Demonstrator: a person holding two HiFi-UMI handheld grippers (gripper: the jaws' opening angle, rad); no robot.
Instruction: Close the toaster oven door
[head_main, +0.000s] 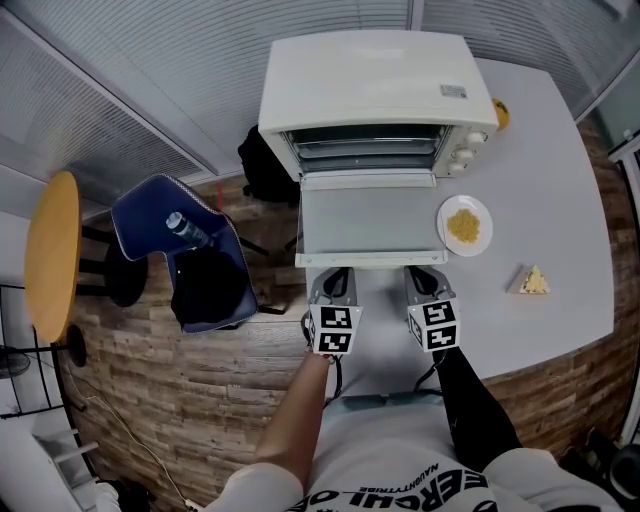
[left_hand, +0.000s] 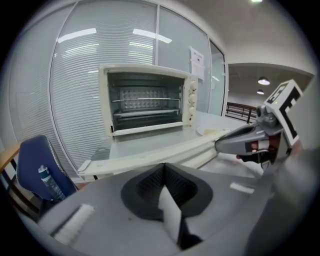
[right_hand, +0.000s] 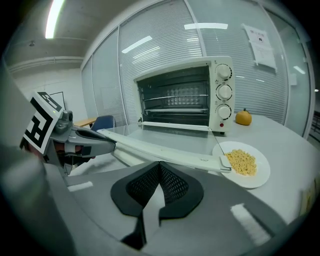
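A white toaster oven (head_main: 375, 95) stands at the far side of the table with its glass door (head_main: 368, 225) folded down flat toward me. The cavity with its wire rack (right_hand: 175, 102) is open and nothing lies on the rack. Both grippers sit just in front of the door's handle edge (head_main: 370, 260). My left gripper (head_main: 334, 283) is shut and empty, below the door's left part. My right gripper (head_main: 424, 280) is shut and empty too, below the door's right part. The door (left_hand: 150, 147) lies just ahead of the left gripper (left_hand: 162, 187), and the door's handle edge (right_hand: 170, 152) just ahead of the right gripper (right_hand: 160, 186).
A white plate (head_main: 465, 226) of yellow food sits right of the door, close to its corner. A wedge of cake (head_main: 533, 282) lies further right. An orange fruit (head_main: 499, 112) rests beside the oven. A blue chair (head_main: 185, 250) with a bottle stands left of the table (head_main: 560, 200).
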